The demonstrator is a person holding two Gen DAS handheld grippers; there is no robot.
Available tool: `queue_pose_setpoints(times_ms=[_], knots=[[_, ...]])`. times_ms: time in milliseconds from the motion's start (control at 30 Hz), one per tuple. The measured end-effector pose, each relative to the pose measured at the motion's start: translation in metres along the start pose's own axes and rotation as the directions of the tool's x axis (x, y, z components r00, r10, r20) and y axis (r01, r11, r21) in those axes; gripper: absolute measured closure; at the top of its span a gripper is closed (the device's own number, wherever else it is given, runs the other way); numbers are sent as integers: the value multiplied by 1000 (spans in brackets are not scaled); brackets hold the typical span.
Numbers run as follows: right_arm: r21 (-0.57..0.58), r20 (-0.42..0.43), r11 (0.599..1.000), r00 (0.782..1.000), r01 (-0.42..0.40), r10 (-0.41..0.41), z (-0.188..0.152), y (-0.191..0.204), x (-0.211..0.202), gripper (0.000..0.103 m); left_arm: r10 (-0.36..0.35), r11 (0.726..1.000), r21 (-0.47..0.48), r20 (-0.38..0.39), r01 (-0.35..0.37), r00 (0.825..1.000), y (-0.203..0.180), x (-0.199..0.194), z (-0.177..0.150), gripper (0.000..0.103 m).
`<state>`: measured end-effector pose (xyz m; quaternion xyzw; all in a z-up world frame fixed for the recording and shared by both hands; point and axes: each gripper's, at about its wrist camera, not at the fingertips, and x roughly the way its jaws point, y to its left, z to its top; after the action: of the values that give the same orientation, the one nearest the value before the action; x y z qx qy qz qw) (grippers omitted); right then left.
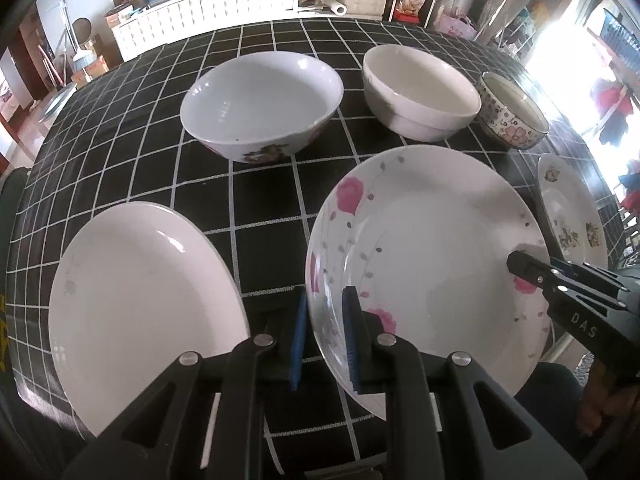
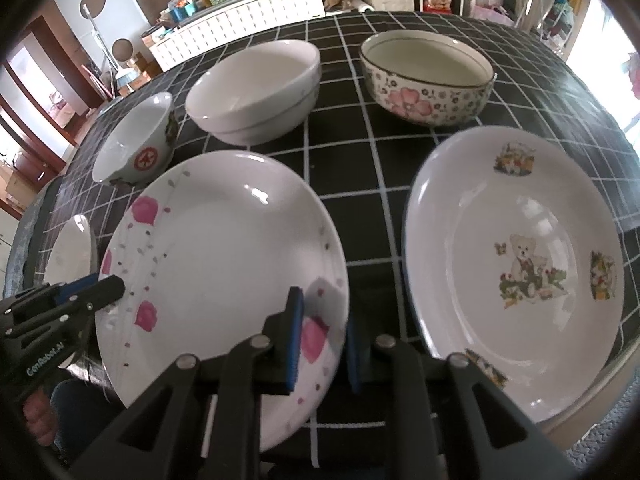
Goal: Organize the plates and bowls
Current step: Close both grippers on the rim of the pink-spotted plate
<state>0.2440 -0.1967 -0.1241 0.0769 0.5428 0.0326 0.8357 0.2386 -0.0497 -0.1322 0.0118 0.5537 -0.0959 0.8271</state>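
A white plate with pink flowers (image 1: pixel 432 248) (image 2: pixel 224 248) sits near the front of a black grid tablecloth (image 1: pixel 260 208). My left gripper (image 1: pixel 325 340) is shut on its left rim, which runs between the blue pads. My right gripper (image 2: pixel 322 344) pinches the opposite rim in the same way. Each gripper shows in the other's view: the right gripper (image 1: pixel 516 264) on the far rim, the left gripper (image 2: pixel 116 288) at the plate's left edge. A plain white plate (image 1: pixel 140 300) (image 2: pixel 70 252) lies to the left, and a teddy-bear plate (image 2: pixel 516 264) (image 1: pixel 568 212) to the right.
Three bowls stand in a row behind the plates: a white bowl with a printed emblem (image 1: pixel 260 100) (image 2: pixel 136 140), a plain white bowl (image 1: pixel 420 92) (image 2: pixel 256 88) and a flower-patterned bowl (image 1: pixel 512 112) (image 2: pixel 428 76). White cabinets (image 1: pixel 208 12) stand beyond the table.
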Motion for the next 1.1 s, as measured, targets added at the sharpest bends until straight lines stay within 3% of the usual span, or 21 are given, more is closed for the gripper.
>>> queue_pose_setpoints(times_ms=[100, 133, 167, 200, 233, 300, 400, 500, 567, 633, 833, 967, 1100], knots=[[-2, 8, 1000, 1000, 4, -4, -2, 5, -5, 81, -2, 1000, -9, 14, 2, 1000, 3, -9, -4, 88], [-5, 12, 1000, 1000, 6, -6, -2, 7, -7, 81, -13, 1000, -10, 24, 13, 1000, 4, -13, -5, 98], [-9, 19, 1000, 1000, 7, -7, -2, 10, -11, 81, -109, 994, -4, 52, 109, 993, 2, -24, -7, 100], [-15, 29, 1000, 1000, 5, -5, -3, 13, -14, 83, -153, 988, 4, 65, 153, 986, -2, -31, -7, 100], [-24, 38, 1000, 999, 0, 1, -3, 16, -18, 85, -148, 989, 16, 72, 147, 986, -8, -37, -8, 100], [-55, 45, 998, 999, 6, -3, -2, 29, -25, 91, -42, 998, 56, 73, 38, 996, -19, -40, -8, 100], [-41, 15, 997, 997, 73, -72, 1, 31, -20, 92, -66, 998, 23, 75, 64, 995, -6, -45, -13, 100], [-22, 22, 999, 999, 46, -46, 1, 23, -20, 95, -20, 1000, 12, 73, 19, 997, 9, -46, -16, 99], [-17, 23, 999, 998, 51, -51, 1, 21, -19, 95, -18, 1000, 4, 63, 18, 998, 17, -44, -19, 88], [-20, 8, 999, 999, 42, -41, 2, 21, -14, 95, 5, 1000, 5, 65, -5, 998, 21, -43, -22, 66], [-31, 9, 999, 999, 41, -41, 4, 27, -11, 94, 48, 999, -4, 59, -47, 997, 26, -31, -18, 66], [-25, 8, 999, 1000, 25, -25, 6, 24, -9, 94, 22, 999, 24, 67, -24, 998, 24, -25, -14, 66], [-84, 22, 994, 998, 68, -66, 3, 32, -6, 92, 15, 999, 48, 37, -17, 999, 22, -14, -10, 66]])
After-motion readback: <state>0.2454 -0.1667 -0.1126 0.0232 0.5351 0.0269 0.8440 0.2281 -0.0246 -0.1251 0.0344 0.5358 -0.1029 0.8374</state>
